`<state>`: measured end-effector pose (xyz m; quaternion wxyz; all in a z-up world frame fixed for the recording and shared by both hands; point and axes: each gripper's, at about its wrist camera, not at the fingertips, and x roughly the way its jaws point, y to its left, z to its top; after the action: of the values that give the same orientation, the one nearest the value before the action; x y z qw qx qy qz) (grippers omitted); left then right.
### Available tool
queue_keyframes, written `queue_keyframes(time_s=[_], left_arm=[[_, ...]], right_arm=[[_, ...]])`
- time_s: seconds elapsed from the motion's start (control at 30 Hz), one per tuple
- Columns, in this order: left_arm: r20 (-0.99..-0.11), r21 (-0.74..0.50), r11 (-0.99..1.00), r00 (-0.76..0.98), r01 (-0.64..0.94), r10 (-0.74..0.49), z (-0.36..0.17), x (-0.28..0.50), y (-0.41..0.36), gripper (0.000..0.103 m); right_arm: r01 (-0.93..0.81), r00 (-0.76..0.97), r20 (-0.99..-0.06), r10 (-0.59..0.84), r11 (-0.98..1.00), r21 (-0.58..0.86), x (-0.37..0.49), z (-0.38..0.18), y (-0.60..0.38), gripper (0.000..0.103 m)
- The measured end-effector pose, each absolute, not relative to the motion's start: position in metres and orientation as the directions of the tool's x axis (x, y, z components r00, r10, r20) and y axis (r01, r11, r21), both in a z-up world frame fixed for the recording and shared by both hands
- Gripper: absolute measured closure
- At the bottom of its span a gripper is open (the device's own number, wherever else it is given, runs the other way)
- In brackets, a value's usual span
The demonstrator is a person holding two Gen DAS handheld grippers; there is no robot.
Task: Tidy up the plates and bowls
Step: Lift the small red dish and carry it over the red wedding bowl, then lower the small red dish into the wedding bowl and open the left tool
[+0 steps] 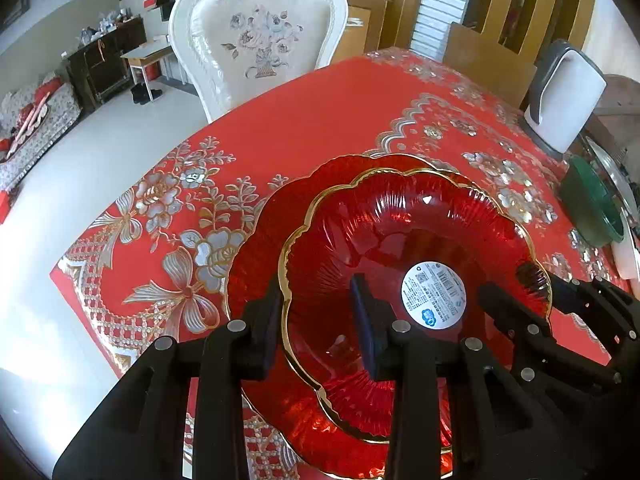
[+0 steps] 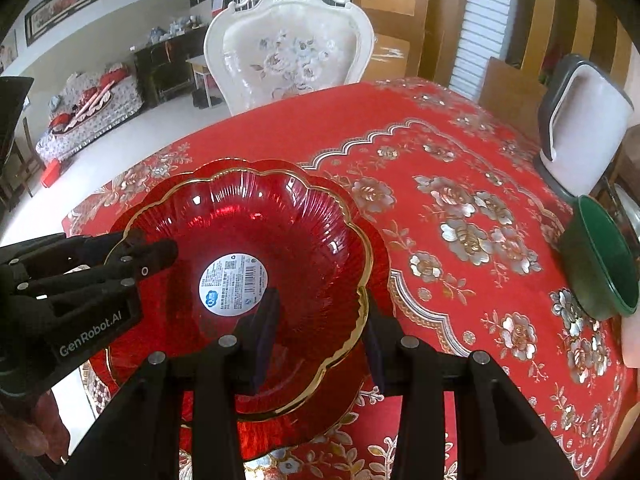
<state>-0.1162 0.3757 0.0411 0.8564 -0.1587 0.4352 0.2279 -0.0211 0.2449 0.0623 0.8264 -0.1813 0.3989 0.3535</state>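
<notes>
A red glass bowl (image 1: 400, 240) with a scalloped gold rim and a white round label sits inside a larger red glass plate (image 1: 260, 248) on the red flowered tablecloth. My left gripper (image 1: 320, 328) is open and straddles the bowl's left rim, one finger outside and one inside. My right gripper (image 2: 320, 332) is open and straddles the bowl's (image 2: 256, 232) right rim over the plate (image 2: 376, 240). Each gripper shows in the other's view: the right one (image 1: 532, 284) and the left one (image 2: 152, 252), both at the bowl's rim.
A green bowl (image 2: 596, 256) lies tilted at the table's right edge, beside a white and grey jug (image 2: 580, 136). A white ornate chair (image 2: 288, 48) stands at the far side. The table edge (image 1: 64, 276) drops to the floor on the left.
</notes>
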Motion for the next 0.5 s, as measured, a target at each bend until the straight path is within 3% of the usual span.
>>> queue_keyframes(time_s=[0.5], left_arm=[[-0.824,-0.062,0.844,0.504,-0.533,0.258,0.0349,-0.1127,0.3774,0.071]], right_arm=[[-0.726,0.423,-0.799,0.427,0.688,-0.016,-0.0207,0.0564,0.2507,0.062]])
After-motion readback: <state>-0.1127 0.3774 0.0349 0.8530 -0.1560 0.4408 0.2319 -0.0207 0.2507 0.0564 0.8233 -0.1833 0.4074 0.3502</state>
